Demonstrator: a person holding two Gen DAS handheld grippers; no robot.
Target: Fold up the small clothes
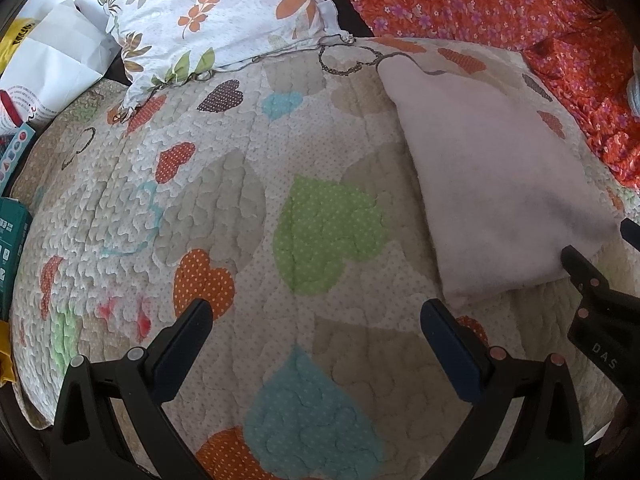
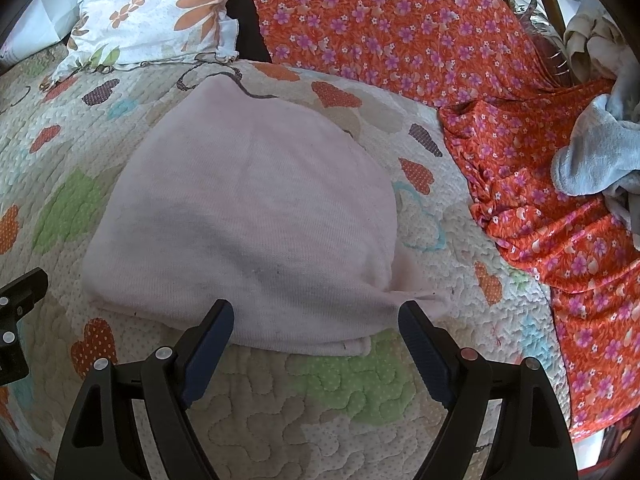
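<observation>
A pale pink garment (image 2: 248,216) lies folded flat on the heart-patterned quilt (image 2: 280,400). It also shows in the left wrist view (image 1: 492,184) at the right. My right gripper (image 2: 316,316) is open and empty, its fingertips (image 2: 218,320) at the garment's near edge, a small flap of cloth (image 2: 416,284) just beyond the right finger. My left gripper (image 1: 316,316) is open and empty over bare quilt (image 1: 240,200), left of the garment. The right gripper's fingers (image 1: 580,272) show at the right edge of the left wrist view.
A floral pillow (image 1: 208,16) lies at the head of the bed. An orange flowered sheet (image 2: 460,40) covers the far and right side. A grey-blue fleece item (image 2: 592,160) lies on it at the right. Boxes and white bags (image 1: 52,56) stand at the left.
</observation>
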